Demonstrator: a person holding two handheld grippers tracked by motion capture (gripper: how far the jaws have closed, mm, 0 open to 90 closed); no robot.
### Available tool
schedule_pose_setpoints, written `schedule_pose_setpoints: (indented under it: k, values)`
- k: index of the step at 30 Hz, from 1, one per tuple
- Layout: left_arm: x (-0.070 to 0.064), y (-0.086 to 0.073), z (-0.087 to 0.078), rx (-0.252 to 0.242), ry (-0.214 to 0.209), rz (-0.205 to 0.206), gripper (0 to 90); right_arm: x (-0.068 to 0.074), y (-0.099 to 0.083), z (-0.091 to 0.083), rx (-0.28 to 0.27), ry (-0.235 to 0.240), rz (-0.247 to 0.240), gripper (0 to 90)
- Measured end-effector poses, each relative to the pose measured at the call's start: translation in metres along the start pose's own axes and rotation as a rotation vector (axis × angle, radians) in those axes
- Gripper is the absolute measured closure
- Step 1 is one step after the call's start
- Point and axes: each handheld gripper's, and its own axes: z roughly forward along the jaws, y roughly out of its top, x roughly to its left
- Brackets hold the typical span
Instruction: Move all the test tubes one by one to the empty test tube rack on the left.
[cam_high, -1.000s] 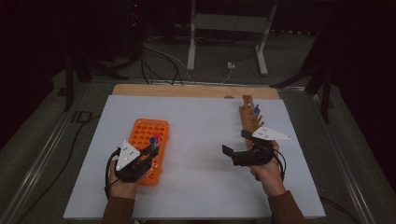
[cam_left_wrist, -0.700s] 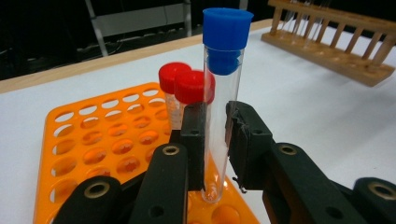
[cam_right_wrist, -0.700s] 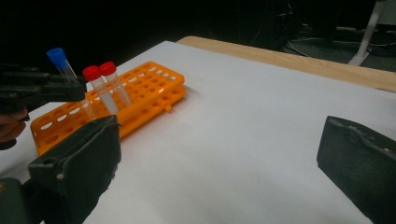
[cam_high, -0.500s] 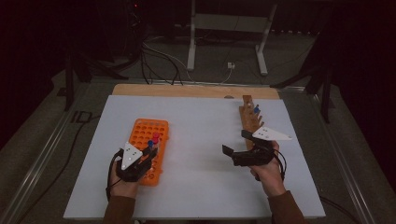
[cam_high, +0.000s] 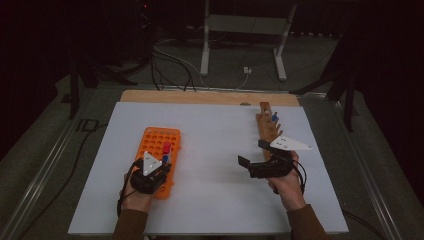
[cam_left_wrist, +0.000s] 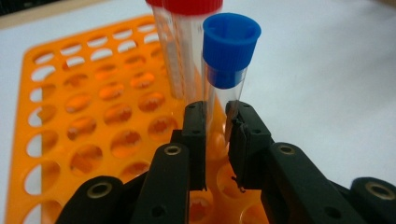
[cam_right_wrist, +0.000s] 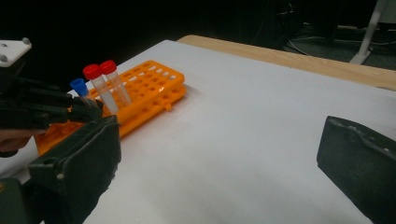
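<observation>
Two tongs: left tongs (cam_left_wrist: 217, 140) clamp blue-cap tube (cam_left_wrist: 227, 70) over orange rack (cam_left_wrist: 70, 140), lower frame; right tongs (cam_right_wrist: 215, 177) apart, idle. Step: seating tube. Next: lower straight, release.

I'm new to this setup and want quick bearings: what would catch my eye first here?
The bright orange tube rack on the left of the white table stands out, with two red-capped tubes upright in it. The left tool is shut on a blue-capped tube at the rack. On the right, the right tool hangs open beside a wooden rack.
</observation>
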Motion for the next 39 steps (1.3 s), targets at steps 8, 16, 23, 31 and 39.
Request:
schedule_pose_setpoints:
  k: [8, 16, 23, 31, 39]
  values:
    - [0.002, -0.002, -0.008, -0.037, -0.004, -0.032, 70.9, -0.001, 0.000, -0.001, -0.001, 0.000, 0.002, 0.0]
    - [-0.001, 0.011, -0.029, -0.168, -0.024, -0.039, 44.3, -0.003, 0.000, -0.002, -0.004, -0.006, 0.008, 0.0]
    - [-0.010, 0.026, -0.030, -0.220, -0.047, -0.028, 18.5, -0.005, -0.001, 0.001, 0.000, -0.010, 0.013, 0.0]
    - [-0.014, 0.043, -0.027, -0.249, -0.094, -0.059, 1.2, -0.009, -0.001, -0.001, -0.004, -0.020, 0.022, 0.0]
    - [-0.027, 0.052, -0.017, -0.254, -0.163, -0.061, 0.5, -0.015, -0.001, -0.002, -0.005, -0.054, 0.023, 0.0]
